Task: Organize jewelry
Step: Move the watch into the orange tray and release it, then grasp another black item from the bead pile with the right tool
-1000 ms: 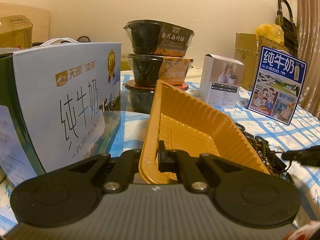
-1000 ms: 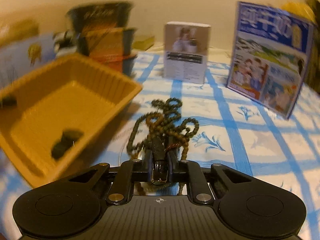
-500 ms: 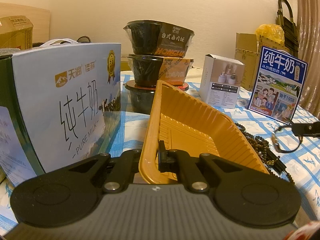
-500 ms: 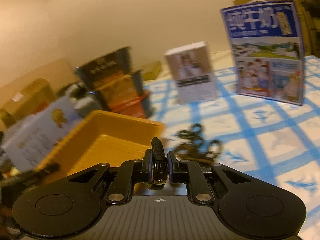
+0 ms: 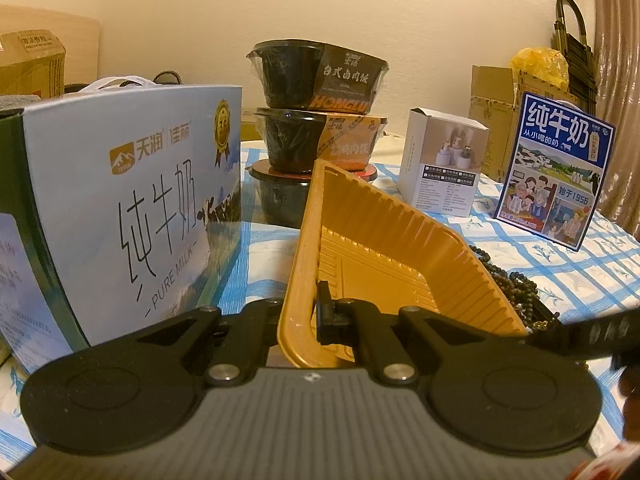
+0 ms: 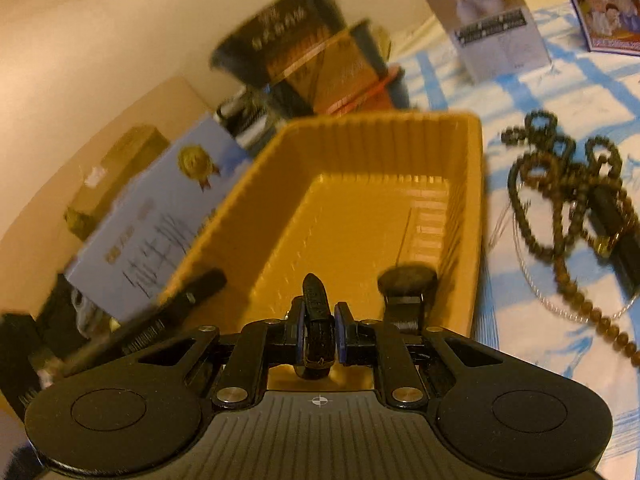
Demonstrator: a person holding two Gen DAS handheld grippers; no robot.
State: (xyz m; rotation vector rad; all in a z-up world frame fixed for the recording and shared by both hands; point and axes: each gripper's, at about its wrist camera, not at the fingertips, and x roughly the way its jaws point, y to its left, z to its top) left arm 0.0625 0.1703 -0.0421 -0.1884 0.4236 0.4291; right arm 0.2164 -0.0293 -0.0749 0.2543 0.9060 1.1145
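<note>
My left gripper [image 5: 306,316] is shut on the near rim of the yellow ribbed tray [image 5: 384,240] and holds it tipped up. The right gripper [image 6: 318,320] is shut on a black watch strap [image 6: 314,300] above the tray's [image 6: 360,208] near end. A round black watch face [image 6: 408,280] hangs just right of the fingers. A tangle of brown bead strings [image 6: 568,184] lies on the cloth right of the tray, also visible as beads [image 5: 504,280] in the left wrist view. The right gripper's blurred finger [image 5: 592,332] enters at that view's right edge.
A large milk box [image 5: 120,200] stands close on the tray's left. Stacked black food bowls [image 5: 320,80] sit behind it. A small white box [image 5: 444,160] and a blue milk carton [image 5: 556,168] stand at the back right on the blue-checked tablecloth [image 5: 580,264].
My right gripper rose from the bead pile with the watch strap and swung left until it came over the tray. The left gripper and the tray stayed put.
</note>
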